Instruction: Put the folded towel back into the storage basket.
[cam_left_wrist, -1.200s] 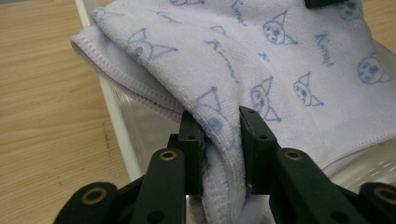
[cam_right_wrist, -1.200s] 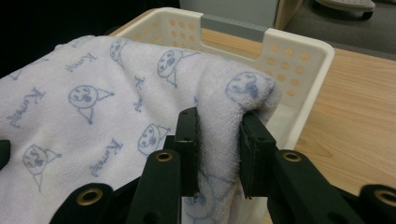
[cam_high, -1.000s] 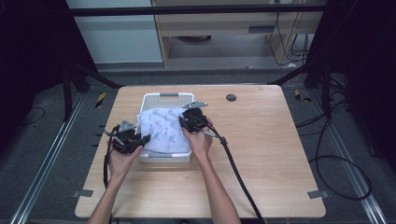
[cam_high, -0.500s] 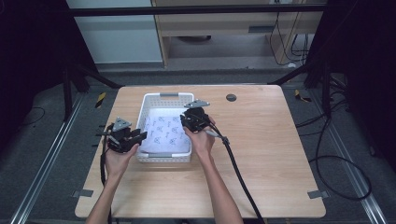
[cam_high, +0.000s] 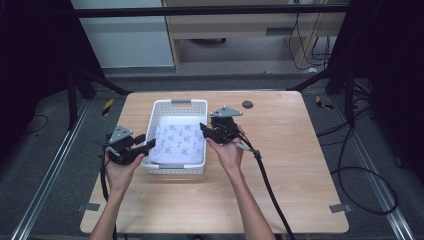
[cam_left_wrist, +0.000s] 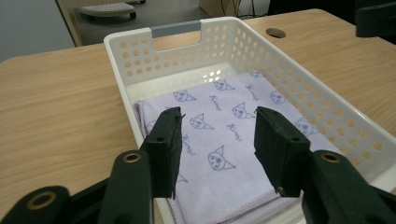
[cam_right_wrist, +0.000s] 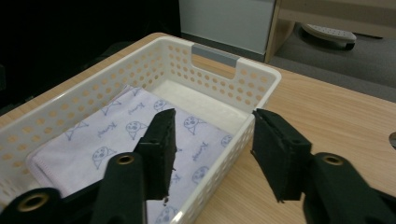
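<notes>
A white perforated basket (cam_high: 175, 169) with a grey handle stands on the table. A folded lilac cloth (cam_high: 178, 142) printed with small cat faces lies flat inside it. My left gripper (cam_high: 149, 145) hovers at the basket's front left corner. In the left gripper view its jaws (cam_left_wrist: 217, 119) have just been opening and stand apart above the cloth (cam_left_wrist: 219, 98) with nothing between them. My right gripper (cam_high: 204, 129) is at the basket's right rim. Its jaws (cam_right_wrist: 212, 116) have also just been opening and straddle the rim (cam_right_wrist: 261, 74) without touching it, with the cloth (cam_right_wrist: 121, 126) below to the left.
The wooden table (cam_high: 290, 150) has bare surface to the right of and in front of the basket. A round cable hole (cam_high: 247, 104) sits at the back. A black cable (cam_high: 265, 175) trails from the right gripper toward the front edge.
The cloth, rumpled and held over the basket a second ago, now lies flat inside it. Both grippers have let go, opened, lifted a little and drawn apart toward the basket's sides.
</notes>
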